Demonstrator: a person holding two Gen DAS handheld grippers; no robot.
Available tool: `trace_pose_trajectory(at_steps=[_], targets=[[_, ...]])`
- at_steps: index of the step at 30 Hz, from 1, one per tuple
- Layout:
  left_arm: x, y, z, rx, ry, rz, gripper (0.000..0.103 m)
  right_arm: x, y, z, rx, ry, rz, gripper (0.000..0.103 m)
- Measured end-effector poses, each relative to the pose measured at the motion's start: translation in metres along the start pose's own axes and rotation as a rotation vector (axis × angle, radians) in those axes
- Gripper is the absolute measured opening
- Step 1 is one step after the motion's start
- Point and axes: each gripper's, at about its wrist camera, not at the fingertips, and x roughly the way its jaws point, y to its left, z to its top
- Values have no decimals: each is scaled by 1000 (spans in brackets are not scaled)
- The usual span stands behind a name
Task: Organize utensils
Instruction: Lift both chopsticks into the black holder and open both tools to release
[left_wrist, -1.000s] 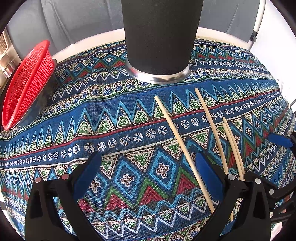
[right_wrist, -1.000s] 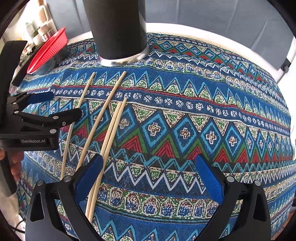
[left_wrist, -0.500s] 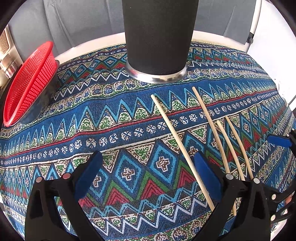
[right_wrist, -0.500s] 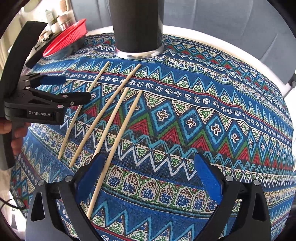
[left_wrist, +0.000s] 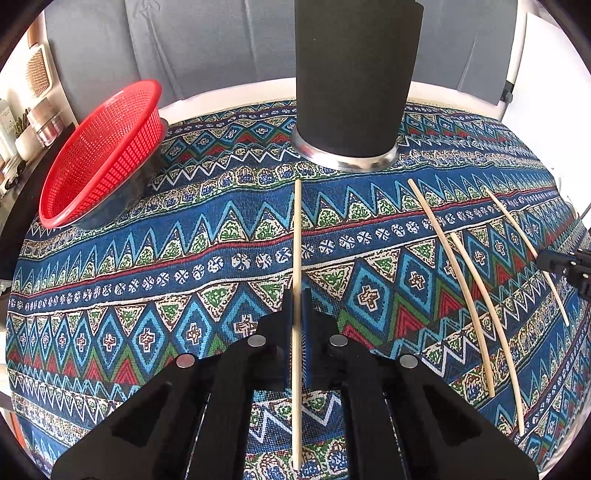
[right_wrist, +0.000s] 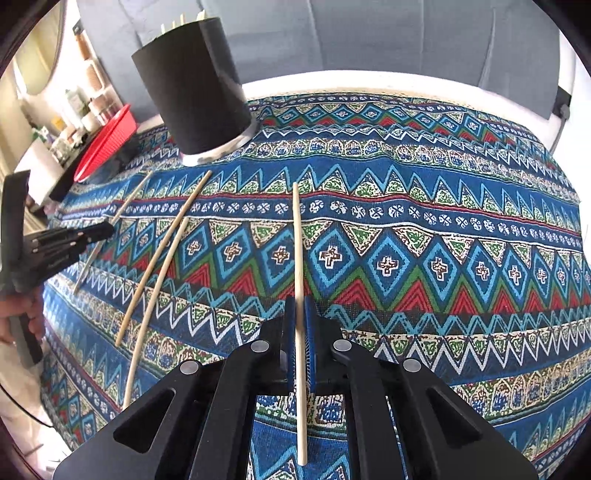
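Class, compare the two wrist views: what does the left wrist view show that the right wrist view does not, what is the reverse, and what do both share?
Only the left wrist view shows the red basket's open mesh interior. Only the right wrist view shows the black holder's top, with stick tips poking out, and a hand gripping the left tool. Both show the patterned tablecloth, two loose chopsticks, and a tool shut on a single chopstick.

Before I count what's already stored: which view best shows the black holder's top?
The right wrist view: the black holder shows whole, chopstick tips poking above its rim. The left wrist view crops its top.
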Motion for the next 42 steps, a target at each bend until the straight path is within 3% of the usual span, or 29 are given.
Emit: trace_pose_trajectory(at_steps=[4,11,26,34,42], targets=[[-5,12,-4,-30,29,-14,5,-6,-11,3,58,-36,71,4],[-20,26,11,-42,6,22,5,-39,-9,24,22,-116,87,5],[-87,33,99,-37,-149,61,5,-97,0,94,-31,-264,114,5],[-105,33,145,-3,-193,98,5,-115,7,140,-75,-316,160,5],[-121,34,198,0,-259,82,5,-123,28,192,-132,-385,188,5]])
